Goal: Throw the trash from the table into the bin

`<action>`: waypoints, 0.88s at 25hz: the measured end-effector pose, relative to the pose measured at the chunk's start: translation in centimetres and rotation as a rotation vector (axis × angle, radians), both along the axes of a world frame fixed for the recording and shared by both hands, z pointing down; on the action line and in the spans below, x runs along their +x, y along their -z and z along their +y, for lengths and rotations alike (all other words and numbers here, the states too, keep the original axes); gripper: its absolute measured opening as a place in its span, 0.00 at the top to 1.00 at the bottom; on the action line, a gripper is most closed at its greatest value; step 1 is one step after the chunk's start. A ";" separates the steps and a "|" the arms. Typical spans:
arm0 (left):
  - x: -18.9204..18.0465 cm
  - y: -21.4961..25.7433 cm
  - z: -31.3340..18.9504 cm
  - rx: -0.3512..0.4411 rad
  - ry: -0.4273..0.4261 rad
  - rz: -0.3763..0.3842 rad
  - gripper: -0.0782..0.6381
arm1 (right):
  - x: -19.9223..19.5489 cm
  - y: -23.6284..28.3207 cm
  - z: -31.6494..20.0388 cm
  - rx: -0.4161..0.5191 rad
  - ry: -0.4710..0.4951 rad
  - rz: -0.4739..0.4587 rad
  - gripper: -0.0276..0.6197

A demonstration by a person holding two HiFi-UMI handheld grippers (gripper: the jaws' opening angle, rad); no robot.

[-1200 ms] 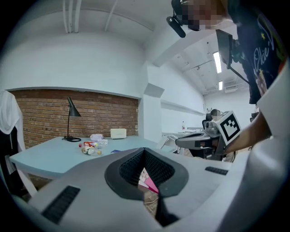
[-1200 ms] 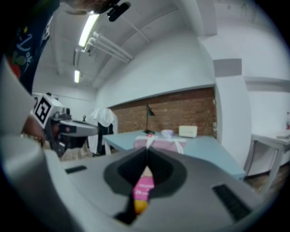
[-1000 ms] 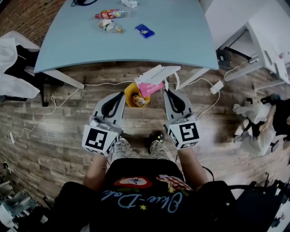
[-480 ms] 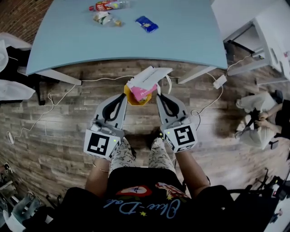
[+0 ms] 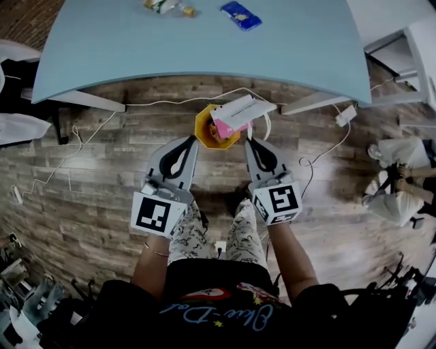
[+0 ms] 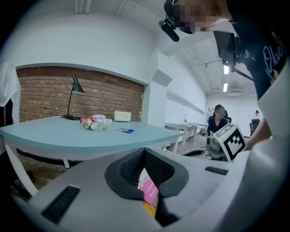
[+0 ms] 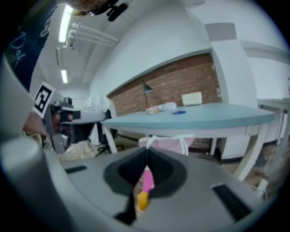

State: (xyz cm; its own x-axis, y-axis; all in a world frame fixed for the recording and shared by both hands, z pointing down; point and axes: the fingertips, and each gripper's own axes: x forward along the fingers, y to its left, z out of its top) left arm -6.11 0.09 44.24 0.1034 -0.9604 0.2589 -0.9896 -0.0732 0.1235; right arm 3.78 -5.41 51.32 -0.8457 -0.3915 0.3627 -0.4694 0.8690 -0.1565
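Note:
A small yellow bin [image 5: 203,128] with a pink and white paper bag [image 5: 238,111] on it sits just below the table's front edge. My left gripper [image 5: 193,139] is at the bin's left rim and my right gripper [image 5: 248,140] is by the bag's right side. Both are shut, and I cannot tell whether either pinches anything thin. Past the left gripper [image 6: 144,150] I see the pink bag [image 6: 149,192], and past the right gripper [image 7: 146,148] the bag's white handles [image 7: 167,138]. A blue wrapper [image 5: 240,15] and bottle trash [image 5: 165,7] lie on the table [image 5: 204,54].
White cables [image 5: 88,146] and a power adapter [image 5: 346,114] lie on the wooden floor. The table's legs [image 5: 88,101] stand either side of the bin. A lamp [image 6: 74,88] and a white box [image 6: 122,116] are on the table. A person [image 5: 402,184] sits at the right.
Both grippers have sunk and moved toward the table's edge, with the bin and bag still between their tips. The trash on the table has slid to the picture's top edge. The jaws stay shut.

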 end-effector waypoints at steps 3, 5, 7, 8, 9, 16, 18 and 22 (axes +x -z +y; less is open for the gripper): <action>-0.6 -1.0 -0.4 0.000 0.004 0.002 0.88 | -0.4 -2.0 -0.4 -0.016 -0.010 0.011 0.94; -0.7 -1.7 -0.5 -0.002 0.002 -0.003 0.88 | -0.5 -3.3 -0.4 -0.034 -0.018 0.010 0.94; -0.9 -2.6 -0.4 -0.004 0.001 -0.005 0.88 | -0.8 -4.6 -0.3 -0.043 -0.013 0.014 0.94; -1.0 -3.0 -0.4 -0.005 0.001 -0.005 0.88 | -1.0 -5.1 -0.2 -0.044 -0.006 0.015 0.94; -1.1 -3.5 -0.4 -0.005 0.001 -0.003 0.88 | -1.1 -5.7 -0.1 -0.044 -0.001 0.017 0.94; -2.3 -6.3 0.3 -0.013 0.025 0.003 0.88 | -2.3 -10.5 0.1 -0.054 0.008 0.048 0.94; -2.6 -7.0 0.6 -0.017 0.028 -0.001 0.88 | -2.6 -11.9 0.2 -0.061 0.004 0.053 0.94; -3.3 -8.5 1.0 -0.030 0.039 0.011 0.88 | -3.1 -15.2 0.3 -0.079 0.011 0.081 0.94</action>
